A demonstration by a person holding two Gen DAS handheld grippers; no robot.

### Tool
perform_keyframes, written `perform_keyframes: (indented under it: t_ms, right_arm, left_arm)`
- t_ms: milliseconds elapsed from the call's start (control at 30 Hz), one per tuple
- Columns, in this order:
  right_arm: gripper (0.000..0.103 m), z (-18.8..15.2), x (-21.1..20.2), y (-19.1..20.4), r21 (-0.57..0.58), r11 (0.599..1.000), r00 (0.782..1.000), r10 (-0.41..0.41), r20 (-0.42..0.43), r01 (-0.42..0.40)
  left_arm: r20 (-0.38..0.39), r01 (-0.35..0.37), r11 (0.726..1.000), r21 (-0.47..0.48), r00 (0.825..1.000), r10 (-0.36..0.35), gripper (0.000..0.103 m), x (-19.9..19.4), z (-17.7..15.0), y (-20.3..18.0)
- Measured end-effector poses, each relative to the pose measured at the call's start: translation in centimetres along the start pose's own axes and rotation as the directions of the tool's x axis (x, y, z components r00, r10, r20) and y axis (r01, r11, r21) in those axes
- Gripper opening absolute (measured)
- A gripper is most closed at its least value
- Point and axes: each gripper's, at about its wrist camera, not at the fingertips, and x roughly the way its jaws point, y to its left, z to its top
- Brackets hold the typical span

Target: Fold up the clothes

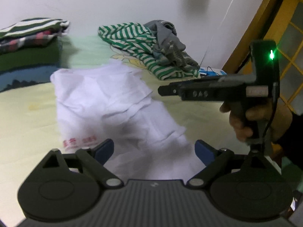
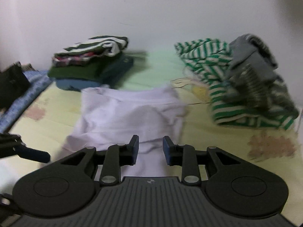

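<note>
While both tongs hang over the bed, a white shirt lies spread in the middle of it, creased and with parts turned over, so it looks partly folded at most, though blur makes the layers hard to read. Left tongs stand spread wide with nothing between them; right tongs are parted more narrowly, also gripping nothing, just above the shirt's near edge. One stack of folded clothes, about four or five pieces, sits at the far left. One loose heap at the far right holds a green-striped piece and at least one grey one, seemingly yet to be folded.
</note>
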Motion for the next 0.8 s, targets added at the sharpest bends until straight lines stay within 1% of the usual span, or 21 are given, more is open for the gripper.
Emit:
perform_keyframes:
  t_ms: [67, 133, 200, 267, 400, 500, 533, 567, 633, 667, 733, 800]
  right_arm:
    - [0.032, -0.4, 1.1, 0.3, -0.074, 0.996, 0.999, -0.042, -0.008, 0.042]
    - [0.036, -1.0, 2.0, 0.9, -0.189, 0.979, 0.997, -0.080, -0.004, 0.077]
    - [0.039, -1.4, 2.5, 1.9, -0.308, 0.947, 0.996, -0.092, 0.017, 0.093]
    - [0.040, -1.5, 2.6, 2.4, -0.361, 0.927, 0.995, -0.092, 0.041, 0.101]
    - [0.040, -1.3, 3.8, 2.7, -0.396, 0.913, 0.995, -0.093, 0.040, 0.101]
    - [0.040, -1.2, 4.4, 2.5, -0.385, 0.917, 0.995, -0.086, 0.055, 0.101]
    - [0.039, -1.1, 4.4, 2.3, -0.367, 0.925, 0.995, -0.083, 0.062, 0.100]
    - [0.038, -1.0, 4.4, 2.1, -0.349, 0.932, 0.994, -0.080, 0.070, 0.099]
    - [0.038, -0.9, 4.0, 1.6, -0.317, 0.945, 0.995, -0.066, 0.074, 0.086]
    - [0.038, -1.0, 3.8, 1.4, -0.307, 0.948, 0.995, -0.060, 0.075, 0.081]
    - [0.038, -1.4, 3.3, 1.2, -0.331, 0.942, 0.997, -0.042, 0.064, 0.061]
    - [0.038, -2.0, 3.3, 1.5, -0.396, 0.917, 0.998, -0.038, 0.049, 0.055]
  left_arm:
    - [0.000, -0.040, 0.999, 0.035, 0.999, 0.040, 0.093, 1.0, 0.2, -1.1]
    - [-0.002, -0.069, 0.996, 0.053, 0.998, 0.069, 0.092, 1.9, 0.3, -1.6]
    - [-0.010, -0.088, 0.995, 0.049, 0.996, 0.088, 0.091, 2.4, 0.3, -1.5]
    - [-0.014, -0.102, 0.995, 0.024, 0.995, 0.102, 0.092, 2.6, 0.2, -0.9]
    - [-0.014, -0.126, 0.991, -0.035, 0.992, 0.126, 0.093, 3.1, 0.4, 0.7]
    - [-0.009, -0.142, 0.987, -0.070, 0.990, 0.141, 0.092, 3.5, 0.7, 1.7]
    - [-0.008, -0.146, 0.987, -0.070, 0.989, 0.146, 0.087, 3.7, 0.7, 1.8]
    - [-0.008, -0.146, 0.987, -0.067, 0.989, 0.145, 0.079, 3.9, 0.8, 1.7]
    - [-0.009, -0.139, 0.989, -0.057, 0.990, 0.138, 0.073, 4.1, 1.0, 1.4]
    - [-0.010, -0.135, 0.989, -0.053, 0.991, 0.135, 0.073, 4.2, 1.1, 1.3]
    - [-0.008, -0.145, 0.989, -0.036, 0.989, 0.145, 0.072, 4.3, 1.2, 0.9]
    - [-0.004, -0.160, 0.987, -0.017, 0.987, 0.160, 0.063, 4.2, 1.2, 0.6]
